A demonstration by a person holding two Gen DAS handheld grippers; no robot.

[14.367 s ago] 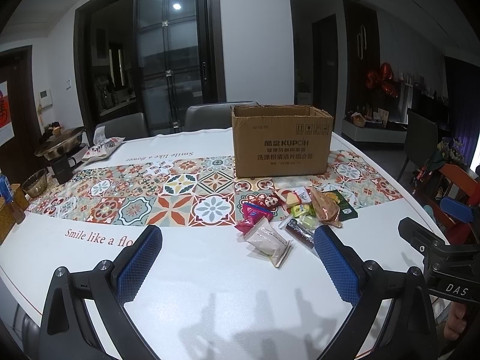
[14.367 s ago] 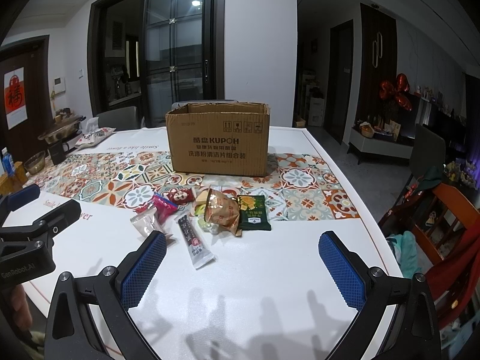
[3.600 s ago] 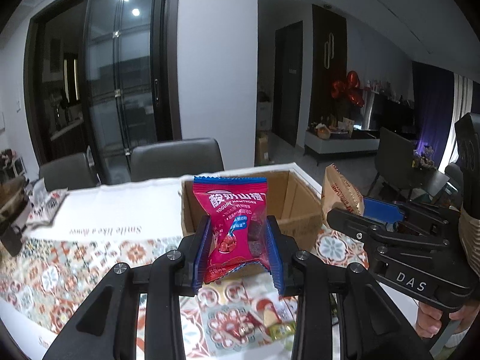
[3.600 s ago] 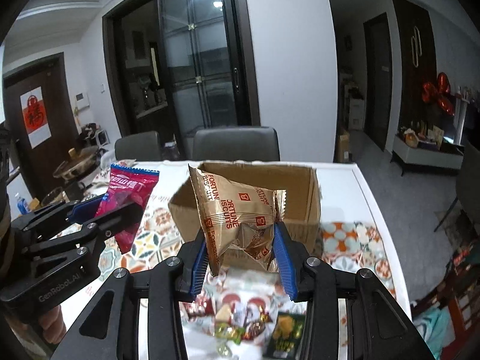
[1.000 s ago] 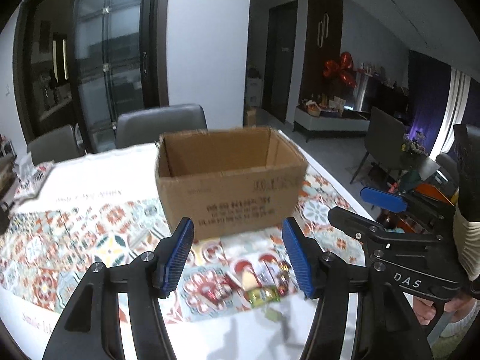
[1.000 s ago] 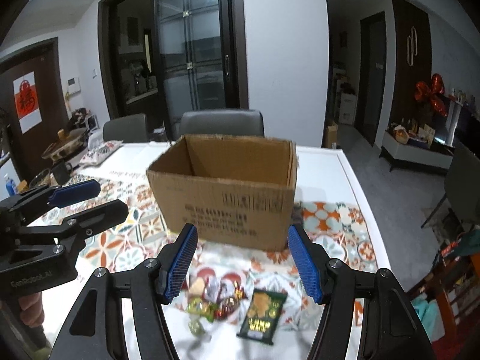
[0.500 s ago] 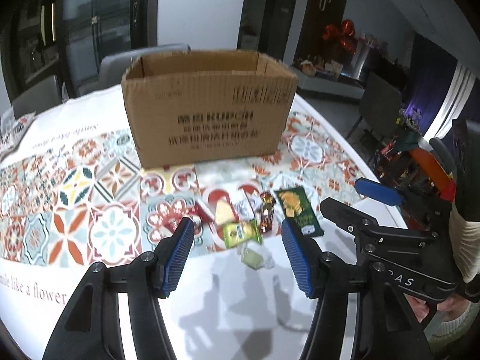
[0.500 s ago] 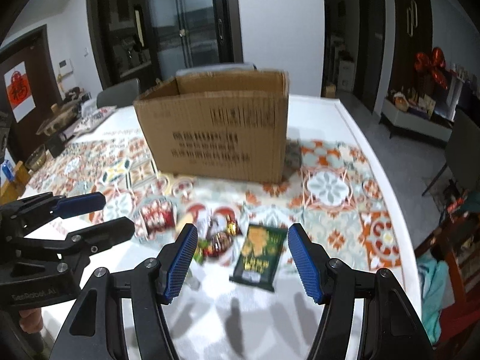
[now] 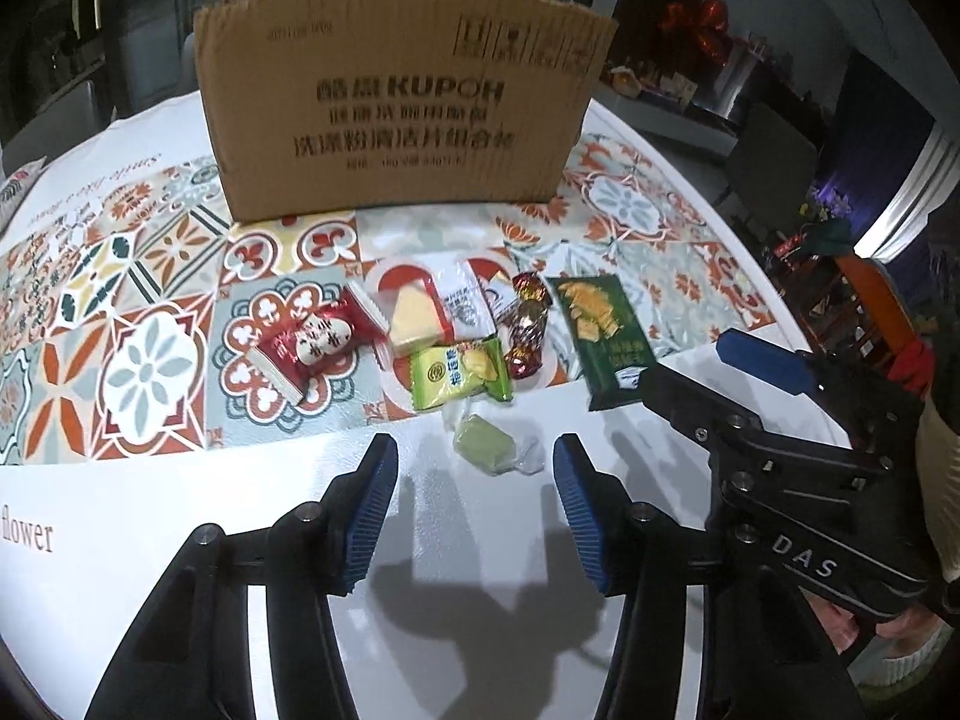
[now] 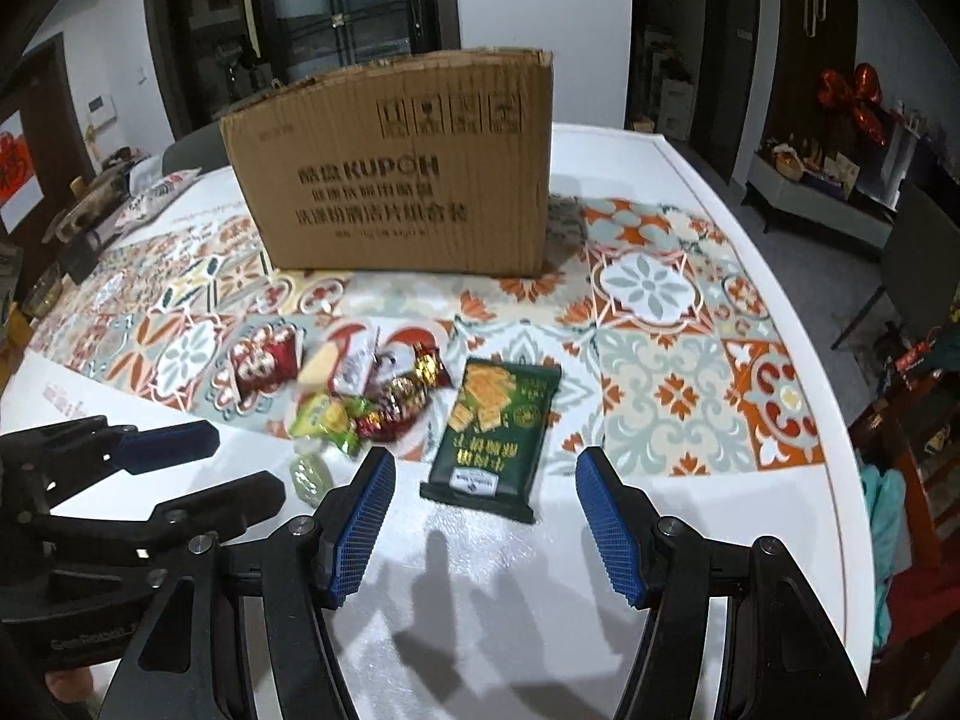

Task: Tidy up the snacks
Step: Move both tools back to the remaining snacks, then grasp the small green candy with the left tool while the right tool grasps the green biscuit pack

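Note:
A brown cardboard box (image 9: 396, 102) stands on the patterned runner; it also shows in the right wrist view (image 10: 402, 174). In front of it lie several snacks: a red packet (image 9: 312, 348), a yellow wedge packet (image 9: 420, 315), a light green packet (image 9: 459, 372), a foil candy (image 9: 528, 324), a dark green cracker pack (image 9: 606, 330) and a small pale green candy (image 9: 483, 444). My left gripper (image 9: 474, 510) is open and empty, low over the table just before the pale green candy. My right gripper (image 10: 483, 519) is open and empty, just before the dark green cracker pack (image 10: 495, 429).
The white round table (image 10: 690, 540) has its edge close on the right, with chairs (image 10: 918, 252) beyond it. A pot and small items (image 10: 78, 222) stand at the far left. Each gripper shows in the other's view, the right one (image 9: 798, 468) and the left one (image 10: 120, 498).
Both grippers have come down and closer to the snacks on the table. The box now looms higher and its inside is out of sight. Both jaws stay open and empty.

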